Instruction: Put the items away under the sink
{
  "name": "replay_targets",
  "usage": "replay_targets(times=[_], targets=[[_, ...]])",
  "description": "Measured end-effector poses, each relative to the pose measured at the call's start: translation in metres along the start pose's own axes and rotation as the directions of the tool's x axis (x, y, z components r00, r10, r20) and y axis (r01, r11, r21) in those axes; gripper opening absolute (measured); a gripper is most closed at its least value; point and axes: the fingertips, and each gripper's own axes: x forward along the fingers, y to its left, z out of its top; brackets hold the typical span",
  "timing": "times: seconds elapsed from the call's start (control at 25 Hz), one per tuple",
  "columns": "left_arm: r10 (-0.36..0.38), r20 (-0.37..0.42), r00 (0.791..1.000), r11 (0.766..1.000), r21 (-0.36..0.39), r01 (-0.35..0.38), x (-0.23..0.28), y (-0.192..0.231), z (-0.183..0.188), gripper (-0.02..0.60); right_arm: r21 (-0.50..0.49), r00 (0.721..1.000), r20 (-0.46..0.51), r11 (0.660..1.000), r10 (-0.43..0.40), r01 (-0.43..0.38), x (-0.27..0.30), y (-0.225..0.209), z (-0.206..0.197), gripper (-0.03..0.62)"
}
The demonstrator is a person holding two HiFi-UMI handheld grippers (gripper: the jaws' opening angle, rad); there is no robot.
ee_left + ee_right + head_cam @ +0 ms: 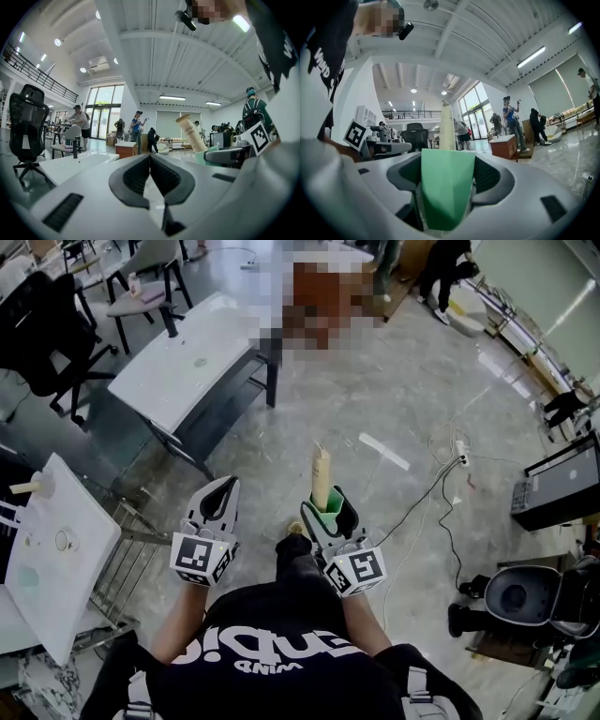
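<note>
My right gripper (327, 504) is shut on a tube: its green flat end (443, 185) is pinched between the jaws and its cream body (322, 478) sticks up and forward. In the right gripper view the cream body (447, 127) rises past the jaws. The same tube (192, 133) shows at the right of the left gripper view. My left gripper (218, 500) is held beside it at the left, its jaws closed together with nothing between them (150, 174). Both are held in front of the person's chest, above the floor. No sink cabinet is in view.
A white table (183, 367) stands ahead to the left, with chairs (42, 334) behind it. A white panel (56, 549) with a metal rack lies at the left. A cable and power strip (459, 454) cross the floor at the right. People stand far off.
</note>
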Motion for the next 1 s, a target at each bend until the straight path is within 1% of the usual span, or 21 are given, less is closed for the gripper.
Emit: replay_targets(times=[0.2, 0.48, 0.6, 0.8, 1.0], targets=[[0.012, 0.001, 1.000, 1.000, -0.008, -0.012, 0.053, 0.017, 0.006, 0.020, -0.015, 1.000, -0.002, 1.000, 0.016, -0.016, 0.039, -0.039, 0.015, 0.314], [0.032, -0.001, 1.000, 0.999, -0.026, -0.032, 0.135, 0.032, 0.018, 0.020, -0.016, 0.999, -0.022, 0.999, 0.049, -0.049, 0.090, -0.106, 0.028, 0.316], [0.051, -0.001, 0.999, 0.999, -0.020, -0.051, 0.167, 0.037, 0.021, 0.020, -0.017, 0.997, -0.033, 0.997, 0.074, -0.074, 0.108, -0.136, 0.030, 0.316], [0.083, 0.003, 0.997, 0.996, -0.031, -0.083, 0.213, 0.044, 0.022, 0.020, -0.026, 0.994, -0.038, 0.994, 0.106, -0.107, 0.135, -0.179, 0.035, 0.316], [0.092, -0.008, 0.996, 0.995, -0.044, -0.093, 0.243, 0.061, 0.018, 0.020, -0.018, 0.990, -0.059, 0.991, 0.130, -0.131, 0.167, -0.196, 0.029, 0.316]])
